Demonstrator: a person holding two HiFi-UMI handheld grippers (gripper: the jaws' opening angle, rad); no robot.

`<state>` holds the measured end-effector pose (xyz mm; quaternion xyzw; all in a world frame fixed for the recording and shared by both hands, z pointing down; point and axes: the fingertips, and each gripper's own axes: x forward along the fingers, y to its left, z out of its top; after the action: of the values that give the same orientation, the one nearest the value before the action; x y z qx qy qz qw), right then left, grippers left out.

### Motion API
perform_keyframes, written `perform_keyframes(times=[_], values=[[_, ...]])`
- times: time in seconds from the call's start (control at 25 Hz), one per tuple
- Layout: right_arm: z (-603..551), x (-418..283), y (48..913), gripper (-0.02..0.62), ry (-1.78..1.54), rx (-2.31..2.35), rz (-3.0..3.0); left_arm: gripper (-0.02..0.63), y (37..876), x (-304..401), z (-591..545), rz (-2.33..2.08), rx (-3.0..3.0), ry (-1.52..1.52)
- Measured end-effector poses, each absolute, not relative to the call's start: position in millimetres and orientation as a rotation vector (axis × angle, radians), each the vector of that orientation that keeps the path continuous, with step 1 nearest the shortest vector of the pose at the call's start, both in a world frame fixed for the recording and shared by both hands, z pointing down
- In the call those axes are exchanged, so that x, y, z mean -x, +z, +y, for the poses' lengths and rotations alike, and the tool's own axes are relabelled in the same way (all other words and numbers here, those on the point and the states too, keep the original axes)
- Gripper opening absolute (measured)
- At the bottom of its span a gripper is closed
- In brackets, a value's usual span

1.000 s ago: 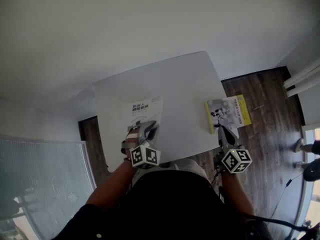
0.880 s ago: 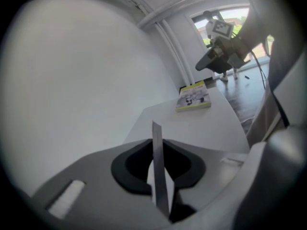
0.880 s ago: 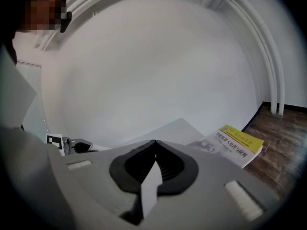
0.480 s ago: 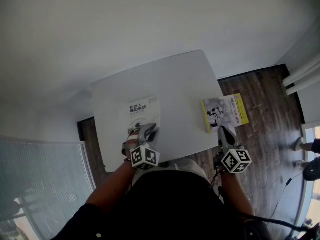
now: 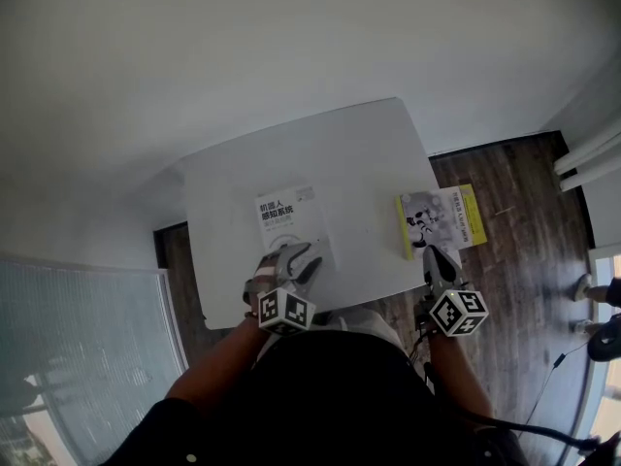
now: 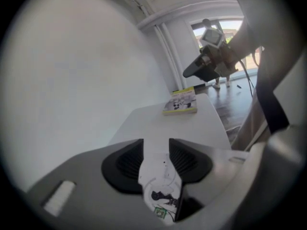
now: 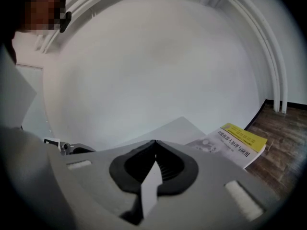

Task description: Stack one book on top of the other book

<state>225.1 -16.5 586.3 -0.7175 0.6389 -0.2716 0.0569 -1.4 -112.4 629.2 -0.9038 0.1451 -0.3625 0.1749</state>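
A white book [image 5: 288,219] lies flat on the white table [image 5: 349,153], left of its middle. My left gripper [image 5: 294,257] sits at the book's near edge. Its jaws have just been opening and now stand apart, with the book's near end [image 6: 160,176] between them and the pads [image 6: 184,159] off it. A yellow-and-white book [image 5: 444,216] lies at the table's right edge, overhanging the floor. My right gripper [image 5: 433,252] is shut and empty at that book's near edge, and the left gripper view shows it [image 6: 189,73] a little above the yellow book [image 6: 181,102].
Dark wood floor [image 5: 514,221] lies right of the table. White pipes [image 5: 587,158] run along the right wall, and a person's feet [image 5: 594,284] show at far right. A window with a blind [image 5: 78,357] fills the lower left.
The left gripper drew back toward me along the white book and its jaws opened; more of the cover now shows. The right gripper and yellow book stayed put.
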Motion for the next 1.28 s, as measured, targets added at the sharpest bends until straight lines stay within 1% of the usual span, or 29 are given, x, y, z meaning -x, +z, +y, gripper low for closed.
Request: perform_keyframes(times=[0.2, 0.4, 0.6, 0.64, 0.68, 0.8, 1.16, 1.28], values=[[-21, -220, 595, 0.002, -0.829, 2.170, 1.959, 0.183, 630, 20, -123, 0.517, 2.637, -1.031], [-37, -198, 597, 0.002, -0.841, 2.140, 1.979, 0.183, 625, 86, -146, 0.744, 2.756, -1.096], [-49, -190, 579, 0.002, -0.792, 2.172, 1.961, 0.173, 591, 114, -160, 0.840, 2.819, -1.033], [-51, -185, 574, 0.002, -0.782, 2.172, 1.967, 0.109, 585, 120, -162, 0.869, 2.866, -1.010], [-52, -180, 571, 0.002, -0.777, 2.171, 1.979, 0.003, 581, 125, -163, 0.894, 2.912, -0.982], [-54, -166, 564, 0.002, -0.790, 2.175, 2.003, 0.003, 565, 131, -165, 0.900, 2.941, -0.908], [-29, -151, 554, 0.002, -0.814, 2.274, 1.864, 0.003, 504, 111, -160, 0.698, 3.002, -0.619], [-17, -147, 556, 0.002, -0.831, 2.280, 1.794, 0.003, 502, 110, -158, 0.698, 3.048, -0.563]])
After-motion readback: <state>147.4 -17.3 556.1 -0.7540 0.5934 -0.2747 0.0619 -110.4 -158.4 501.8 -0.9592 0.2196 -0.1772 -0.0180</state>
